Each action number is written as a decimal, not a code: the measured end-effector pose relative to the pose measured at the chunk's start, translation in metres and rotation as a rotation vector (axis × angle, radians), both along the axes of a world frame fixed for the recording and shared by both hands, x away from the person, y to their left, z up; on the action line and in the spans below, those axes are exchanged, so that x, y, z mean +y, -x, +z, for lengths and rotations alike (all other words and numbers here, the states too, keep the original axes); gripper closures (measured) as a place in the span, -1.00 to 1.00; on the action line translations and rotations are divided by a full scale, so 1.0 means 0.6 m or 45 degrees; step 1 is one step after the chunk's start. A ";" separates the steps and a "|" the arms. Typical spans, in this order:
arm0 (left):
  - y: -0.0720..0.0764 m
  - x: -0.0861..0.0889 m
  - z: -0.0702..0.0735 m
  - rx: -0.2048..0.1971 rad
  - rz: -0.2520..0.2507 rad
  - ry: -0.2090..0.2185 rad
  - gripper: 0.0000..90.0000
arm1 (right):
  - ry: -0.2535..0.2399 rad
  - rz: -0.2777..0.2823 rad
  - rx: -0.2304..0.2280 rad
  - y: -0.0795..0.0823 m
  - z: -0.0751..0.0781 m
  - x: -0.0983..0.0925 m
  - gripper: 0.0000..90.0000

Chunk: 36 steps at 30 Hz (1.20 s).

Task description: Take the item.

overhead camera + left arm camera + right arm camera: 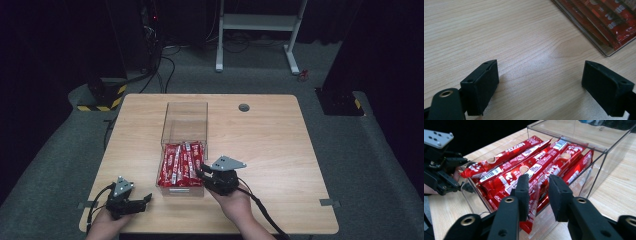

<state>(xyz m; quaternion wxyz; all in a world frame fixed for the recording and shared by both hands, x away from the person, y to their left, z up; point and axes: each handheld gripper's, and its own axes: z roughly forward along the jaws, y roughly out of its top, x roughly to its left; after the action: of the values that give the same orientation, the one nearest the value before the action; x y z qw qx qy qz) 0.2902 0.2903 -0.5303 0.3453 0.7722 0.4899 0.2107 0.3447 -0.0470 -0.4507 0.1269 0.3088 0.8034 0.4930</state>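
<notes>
now the right gripper (537, 192) pinches one red snack packet (536, 195) in the clear box (599, 162); next, lift it straight out. left gripper (540, 82) gapes, idle.

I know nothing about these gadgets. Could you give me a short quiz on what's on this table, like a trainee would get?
1. True or false: the fingers of the left gripper are closed on a red packet.
2. Where do the red foil snack packets lie? A: in the near end of the clear plastic box. B: on the floor. C: in a loose pile on the table.
3. What sits between the fingers of the right gripper?

Key: 1 false, they stand apart over the bare light wooden table. 2 A. 3 one red packet.
</notes>
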 end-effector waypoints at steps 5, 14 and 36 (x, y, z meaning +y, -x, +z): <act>0.000 0.000 0.000 0.001 -0.001 -0.002 -0.68 | 0.023 -0.014 -0.039 0.007 0.000 0.005 0.94; 0.001 0.000 0.000 0.001 -0.001 -0.003 -0.68 | 0.007 -0.006 -0.040 0.009 0.004 -0.001 1.00; 0.000 0.001 0.000 0.002 -0.002 0.000 -0.68 | -0.027 0.024 -0.037 0.021 0.008 -0.016 0.99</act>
<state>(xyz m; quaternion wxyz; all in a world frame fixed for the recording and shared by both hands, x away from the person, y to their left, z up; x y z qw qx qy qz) 0.2899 0.2908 -0.5300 0.3449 0.7728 0.4897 0.2098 0.3321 -0.0567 -0.4460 0.1306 0.2953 0.7991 0.5071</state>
